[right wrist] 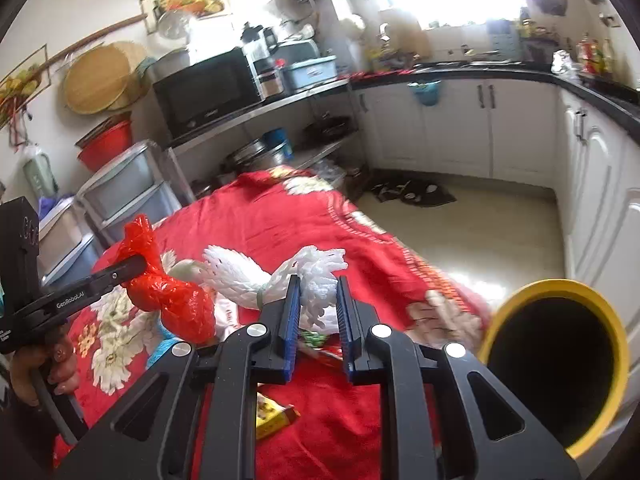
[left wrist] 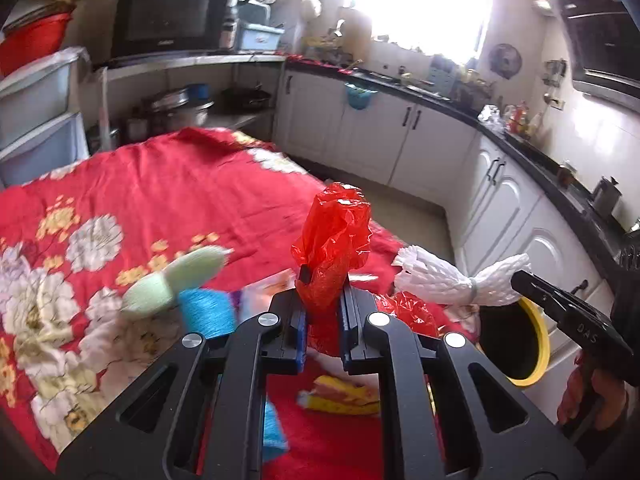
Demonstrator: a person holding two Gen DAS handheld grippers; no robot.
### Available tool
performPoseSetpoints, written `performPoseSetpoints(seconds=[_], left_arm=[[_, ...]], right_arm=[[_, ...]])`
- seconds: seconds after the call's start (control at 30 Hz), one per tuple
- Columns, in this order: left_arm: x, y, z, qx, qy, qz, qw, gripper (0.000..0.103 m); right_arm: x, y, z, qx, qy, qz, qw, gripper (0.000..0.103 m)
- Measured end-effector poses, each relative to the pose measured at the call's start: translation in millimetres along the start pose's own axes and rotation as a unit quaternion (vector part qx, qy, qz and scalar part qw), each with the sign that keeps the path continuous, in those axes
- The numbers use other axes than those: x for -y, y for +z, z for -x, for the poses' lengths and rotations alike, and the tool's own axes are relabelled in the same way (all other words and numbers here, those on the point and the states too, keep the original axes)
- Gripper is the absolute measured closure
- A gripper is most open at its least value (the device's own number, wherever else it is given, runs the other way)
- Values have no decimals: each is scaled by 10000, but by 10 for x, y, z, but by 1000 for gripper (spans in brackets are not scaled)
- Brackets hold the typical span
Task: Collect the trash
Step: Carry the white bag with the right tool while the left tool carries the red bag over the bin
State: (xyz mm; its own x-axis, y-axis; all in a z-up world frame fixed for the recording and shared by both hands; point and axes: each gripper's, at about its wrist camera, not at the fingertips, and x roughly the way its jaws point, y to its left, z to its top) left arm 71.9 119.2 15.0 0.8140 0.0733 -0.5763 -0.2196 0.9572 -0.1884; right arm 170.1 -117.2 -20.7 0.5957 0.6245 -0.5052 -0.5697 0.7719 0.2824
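From the left wrist, the left hand-held gripper is clamped on a crumpled red plastic bag, lifted above the red floral tabletop; I judge this the carrying step, the next move being to swing it over the yellow-rimmed bin off the tabletop's right edge and release. From the right wrist, the right hand-held gripper pinches one end of a white foam net, with the bin's mouth just right of its fingers.

Red plastic bag; white foam net; yellow-rimmed black bin; red floral cloth.
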Motion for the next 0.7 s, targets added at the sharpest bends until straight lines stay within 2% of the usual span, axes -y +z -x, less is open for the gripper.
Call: performPoseSetpoints(seconds=[0.3, 0.7], left_arm=[[567, 88, -119, 64, -522, -348, 9980, 95], [1268, 115, -356, 5, -1091, -672, 9918, 95]], right_arm=[[334, -29, 545, 423, -766, -151, 9961, 86], [854, -133, 1058, 817, -1793, -462, 9793, 86]])
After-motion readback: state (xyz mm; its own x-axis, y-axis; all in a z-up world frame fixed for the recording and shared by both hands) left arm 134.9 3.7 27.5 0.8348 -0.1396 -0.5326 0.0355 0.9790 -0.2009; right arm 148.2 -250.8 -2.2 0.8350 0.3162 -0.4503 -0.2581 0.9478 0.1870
